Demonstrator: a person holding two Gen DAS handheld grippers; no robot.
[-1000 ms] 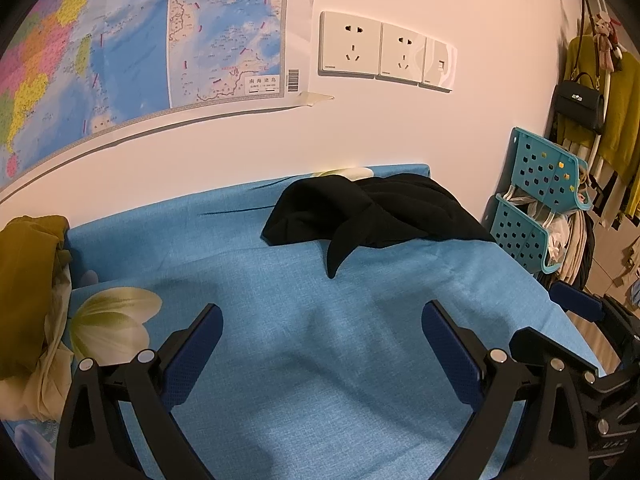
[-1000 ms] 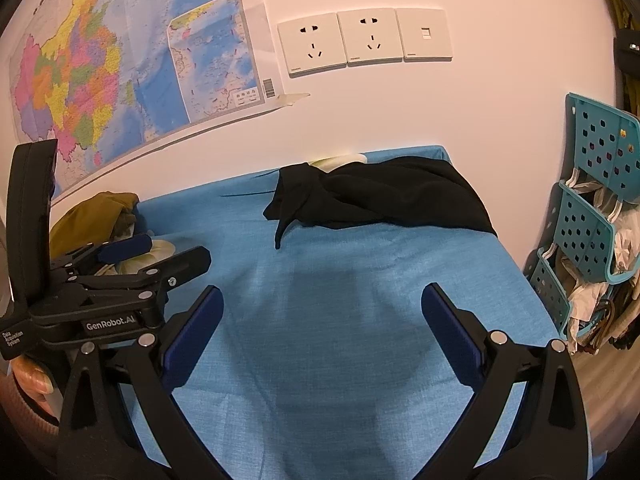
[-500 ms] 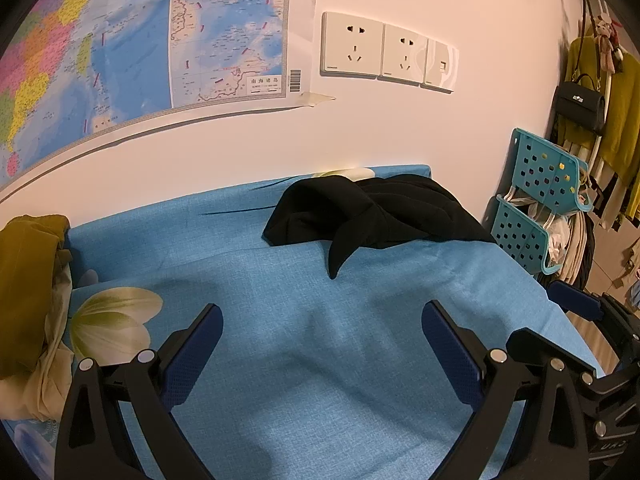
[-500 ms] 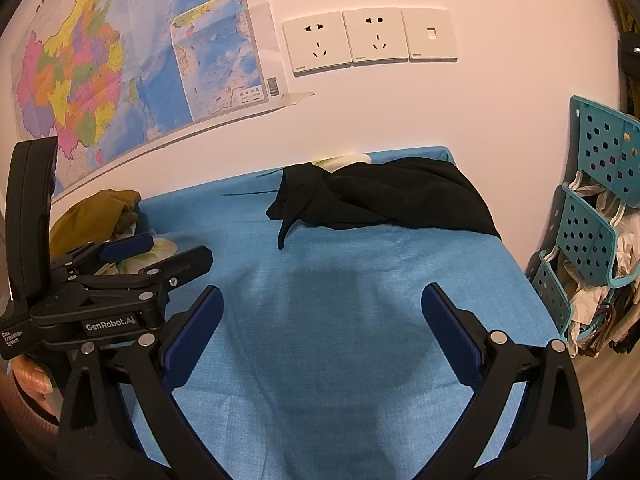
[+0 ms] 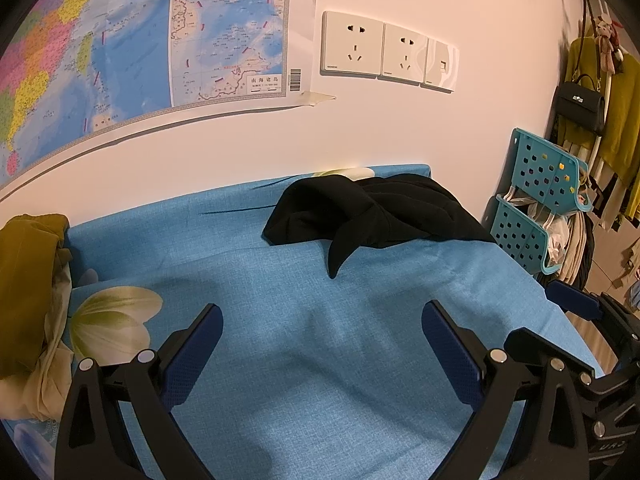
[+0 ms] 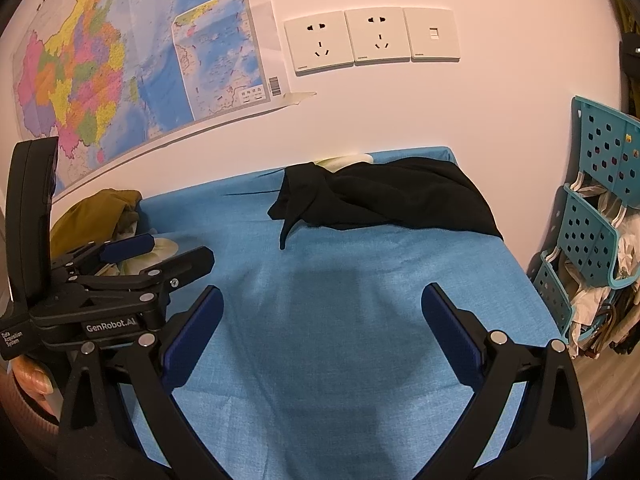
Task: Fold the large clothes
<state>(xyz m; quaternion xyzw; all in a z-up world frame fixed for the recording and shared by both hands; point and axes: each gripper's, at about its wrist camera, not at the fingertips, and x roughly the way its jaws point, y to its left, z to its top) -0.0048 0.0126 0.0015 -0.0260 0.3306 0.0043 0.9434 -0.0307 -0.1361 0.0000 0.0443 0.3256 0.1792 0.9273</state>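
Observation:
A black garment (image 5: 372, 216) lies crumpled at the far right of the blue cloth-covered table (image 5: 280, 340), against the wall; it also shows in the right wrist view (image 6: 384, 200). My left gripper (image 5: 320, 340) is open and empty, held above the table's near half, well short of the garment. My right gripper (image 6: 320, 328) is open and empty too, over the table's near side. The left gripper also shows in the right wrist view (image 6: 156, 254), at the left.
An olive-yellow garment (image 5: 24, 280) is piled at the table's left end, also seen in the right wrist view (image 6: 96, 216). A teal perforated rack (image 5: 536, 208) with clothes stands right of the table. A map (image 5: 120, 40) and wall sockets (image 5: 388, 52) are behind.
Both views have shifted very slightly; the grippers stay open and the black garment has not moved.

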